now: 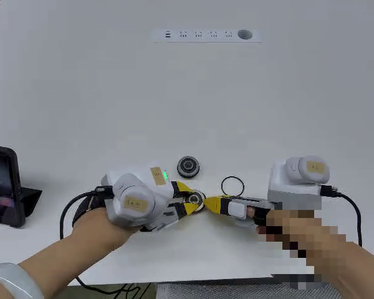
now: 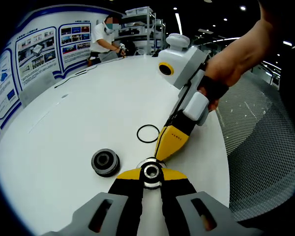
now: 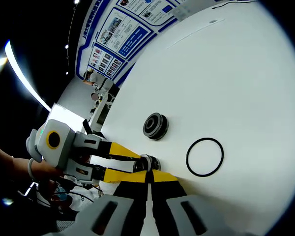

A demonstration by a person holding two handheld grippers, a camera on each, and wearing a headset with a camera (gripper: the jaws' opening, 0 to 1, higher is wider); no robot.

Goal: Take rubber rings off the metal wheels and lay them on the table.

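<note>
Table point(image 1: 112, 93): white, wide, mostly bare; all the work sat at its near edge
Left gripper point(image 1: 188, 199) point(image 2: 151, 174): my jaws were clamped across the held wheel, one yellow tip on each side, lifting it just clear of the top
Right gripper point(image 1: 210, 203) point(image 3: 148, 173): my jaws were pressed together, tips nosed against the held wheel's rim; I could not tell whether any rubber was caught between them
Phone point(image 1: 0, 185): propped on a stand at far left, screen lit, well apart from the work
Power strip point(image 1: 206, 35): lay flat at the far side of the table
Second wheel point(image 1: 188, 166) point(image 2: 105, 162): lay flat just beyond the grippers, dark band round the outside, so I judged its ring not yet off
Held wheel point(image 1: 196, 200) point(image 2: 151, 172): bright metal hub; likely dense, rigid and slick, best gripped across the flat faces as it was
Loose ring point(image 1: 222, 185) point(image 3: 187, 157): thin black hoop flat on the table, beside the right gripper's tips
Ring handling: I judged it light, soft and stretchy, grippy on metal; best pinched at one spot on the rim and peeled sideways, not pulled straight
Writing: small print on the right gripper's yellow jaw, tan stickers point(image 1: 157, 175) on the housings and wall posters point(image 2: 39, 46) were all too small to read
</note>
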